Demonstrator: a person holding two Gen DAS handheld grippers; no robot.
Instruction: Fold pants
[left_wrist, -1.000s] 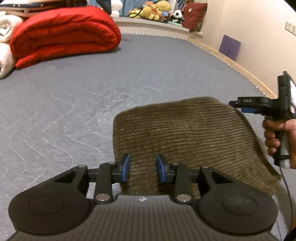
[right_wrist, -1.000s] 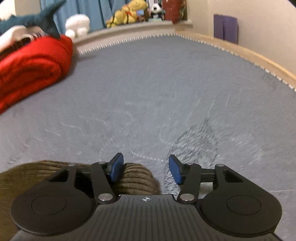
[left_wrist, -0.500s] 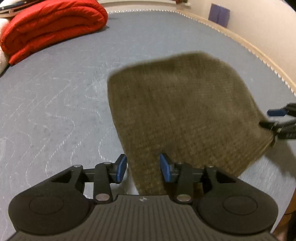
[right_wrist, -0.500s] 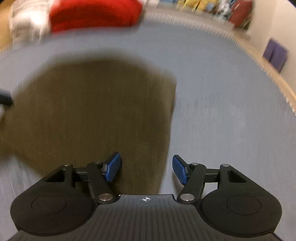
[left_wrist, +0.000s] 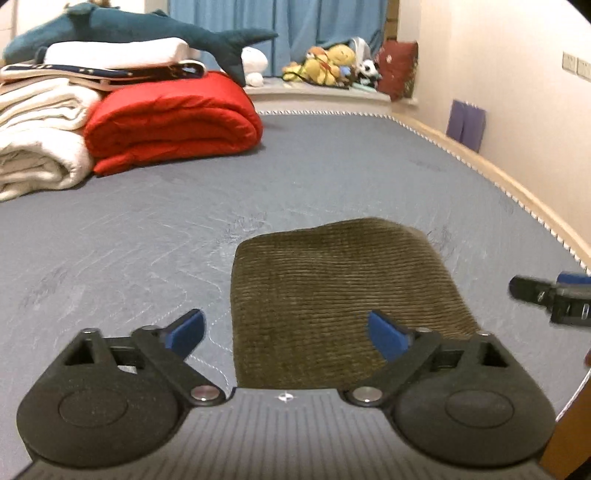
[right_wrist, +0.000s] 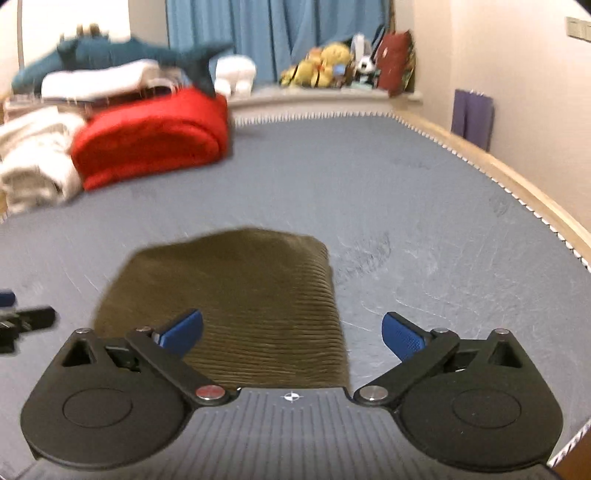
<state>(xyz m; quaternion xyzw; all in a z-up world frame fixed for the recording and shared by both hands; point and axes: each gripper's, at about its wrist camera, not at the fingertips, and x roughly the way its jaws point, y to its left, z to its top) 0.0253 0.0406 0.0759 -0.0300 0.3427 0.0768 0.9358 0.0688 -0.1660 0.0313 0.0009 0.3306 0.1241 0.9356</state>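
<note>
One folded olive corduroy pants (left_wrist: 332, 291) flat on grey bed (left_wrist: 147, 229), near edge. Two grippers: left gripper (left_wrist: 286, 332) and right gripper (right_wrist: 291, 332) both spread wide, holding nothing. One red duvet (left_wrist: 173, 118), one shark plush (left_wrist: 129, 26) behind.

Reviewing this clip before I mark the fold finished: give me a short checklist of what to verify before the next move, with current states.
1. Left gripper open, gripping nothing: ok.
2. Right gripper open, gripping nothing: ok.
3. Pants lie as one compact folded bundle on the bed: ok.
4. Visible edges look even, no leg sticking out: ok.
5. Near edge of the pants, hidden behind the grippers: cannot tell.
6. Red blanket apart from the pants: ok.
</note>
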